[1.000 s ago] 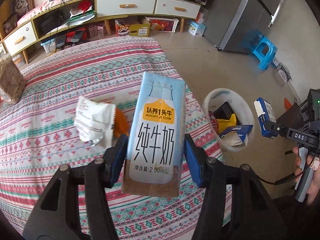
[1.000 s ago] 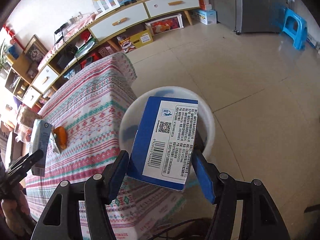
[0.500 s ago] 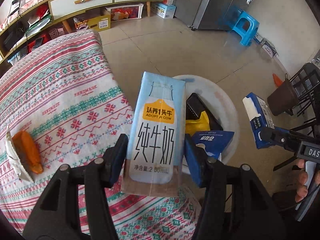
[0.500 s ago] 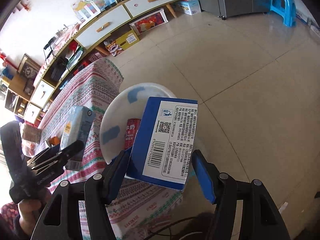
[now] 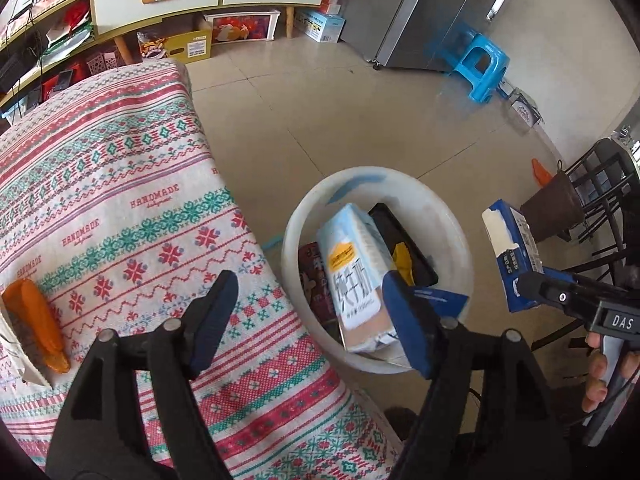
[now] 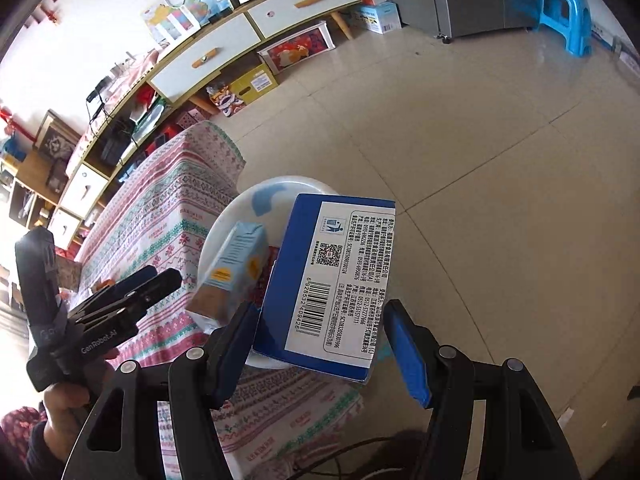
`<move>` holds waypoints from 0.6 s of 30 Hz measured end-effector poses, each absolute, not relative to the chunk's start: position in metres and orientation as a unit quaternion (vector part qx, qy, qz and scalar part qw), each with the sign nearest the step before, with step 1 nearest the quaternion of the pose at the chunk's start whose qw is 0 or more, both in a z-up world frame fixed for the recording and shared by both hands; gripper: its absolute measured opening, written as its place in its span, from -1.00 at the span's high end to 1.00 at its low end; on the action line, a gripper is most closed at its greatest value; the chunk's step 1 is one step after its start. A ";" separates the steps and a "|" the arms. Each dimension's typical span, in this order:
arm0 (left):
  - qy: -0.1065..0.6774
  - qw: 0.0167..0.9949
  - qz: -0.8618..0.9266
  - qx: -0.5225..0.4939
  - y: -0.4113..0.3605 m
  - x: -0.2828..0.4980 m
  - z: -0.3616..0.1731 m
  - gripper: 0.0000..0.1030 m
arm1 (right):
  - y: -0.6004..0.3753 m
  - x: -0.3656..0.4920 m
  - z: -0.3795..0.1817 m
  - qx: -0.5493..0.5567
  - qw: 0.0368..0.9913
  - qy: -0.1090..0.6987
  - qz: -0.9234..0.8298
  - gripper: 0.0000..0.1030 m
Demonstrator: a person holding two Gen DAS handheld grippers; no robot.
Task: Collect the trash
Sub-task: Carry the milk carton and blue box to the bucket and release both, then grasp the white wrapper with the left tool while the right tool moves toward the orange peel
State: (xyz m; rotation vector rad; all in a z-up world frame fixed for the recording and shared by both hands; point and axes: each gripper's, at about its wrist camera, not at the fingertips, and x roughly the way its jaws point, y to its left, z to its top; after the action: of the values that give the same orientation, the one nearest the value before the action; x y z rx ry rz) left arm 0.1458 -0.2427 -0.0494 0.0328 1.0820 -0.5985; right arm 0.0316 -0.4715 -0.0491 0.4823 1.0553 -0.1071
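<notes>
The light-blue milk carton (image 5: pixel 352 276) lies tilted in the white bin (image 5: pixel 452 240), on top of other trash. My left gripper (image 5: pixel 310 284) hangs just above it at the table's edge; its jaws are opening and nothing is between them. From the right wrist view the carton (image 6: pixel 236 268) leans at the mouth of the bin (image 6: pixel 280 184), beside the left gripper (image 6: pixel 152 280). My right gripper (image 6: pixel 322 310) is shut on a blue box (image 6: pixel 332 276) with a white barcode label, held over the bin's near side. The left wrist view has that blue box (image 5: pixel 512 252) to the right of the bin.
An orange wrapper (image 5: pixel 36 320) and a white wrapper (image 5: pixel 12 344) lie on the patterned tablecloth (image 5: pixel 120 208). On the tiled floor stand a blue stool (image 5: pixel 484 64), a grey fridge (image 5: pixel 440 12), a brown pot (image 5: pixel 556 204) and a black chair frame (image 5: pixel 600 200).
The left gripper swung from over the table to the bin, then opened, and the milk carton dropped out of it into the bin. The right gripper still holds the blue box.
</notes>
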 end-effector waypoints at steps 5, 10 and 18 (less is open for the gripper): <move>0.496 0.824 -0.272 0.027 -0.219 0.135 -0.038 -0.53 | -0.466 0.039 -0.047 0.222 0.836 0.499 -0.051 -0.29; 0.493 0.830 -0.258 0.031 -0.186 0.125 -0.031 -0.60 | -0.456 0.048 -0.044 0.215 0.838 0.499 -0.050 -0.30; 0.490 0.843 -0.219 0.031 -0.126 0.119 -0.024 -0.68 | -0.447 0.065 -0.045 0.208 0.840 0.498 -0.059 -0.33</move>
State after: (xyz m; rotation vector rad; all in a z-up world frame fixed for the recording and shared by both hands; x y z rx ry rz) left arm 0.1188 -0.1258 -0.0242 0.0657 1.0352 -0.4623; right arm 0.0652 -0.4469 -0.0450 0.4396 1.0536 -0.1241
